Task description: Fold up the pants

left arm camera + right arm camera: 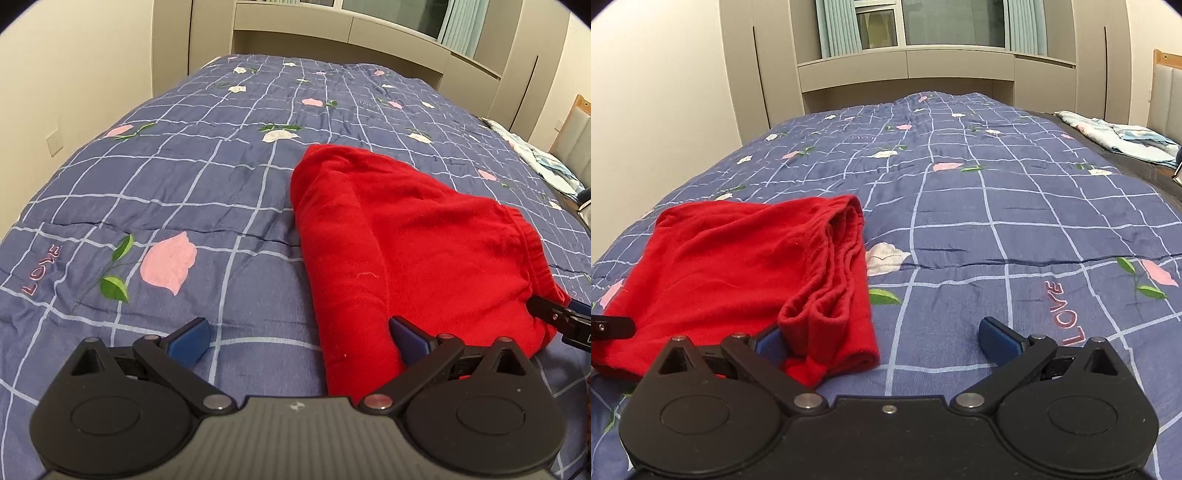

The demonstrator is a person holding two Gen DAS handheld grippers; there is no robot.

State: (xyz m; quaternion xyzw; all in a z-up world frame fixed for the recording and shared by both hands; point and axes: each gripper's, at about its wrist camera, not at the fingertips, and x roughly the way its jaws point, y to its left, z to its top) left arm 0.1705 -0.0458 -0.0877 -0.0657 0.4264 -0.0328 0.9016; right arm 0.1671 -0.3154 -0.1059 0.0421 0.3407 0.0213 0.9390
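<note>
1. Left hand-held gripper [299, 341] gapes wide, blue pads empty; right hand-held gripper [882, 338] likewise released.
2. Folded red fleece pants [402, 251], soft, roughly triangular, lie near the quilted checked bedspread's [207, 184] front edge.

Light: warm, even indoor light; soft, faint shadows on the blue checked floral quilt [221, 192].
Window: grey glass pane [953, 22] looks dim.
Distortion: strong fisheye bending, dark corner vignettes.
Focus: sharp throughout, slightly soft at edges.
</note>
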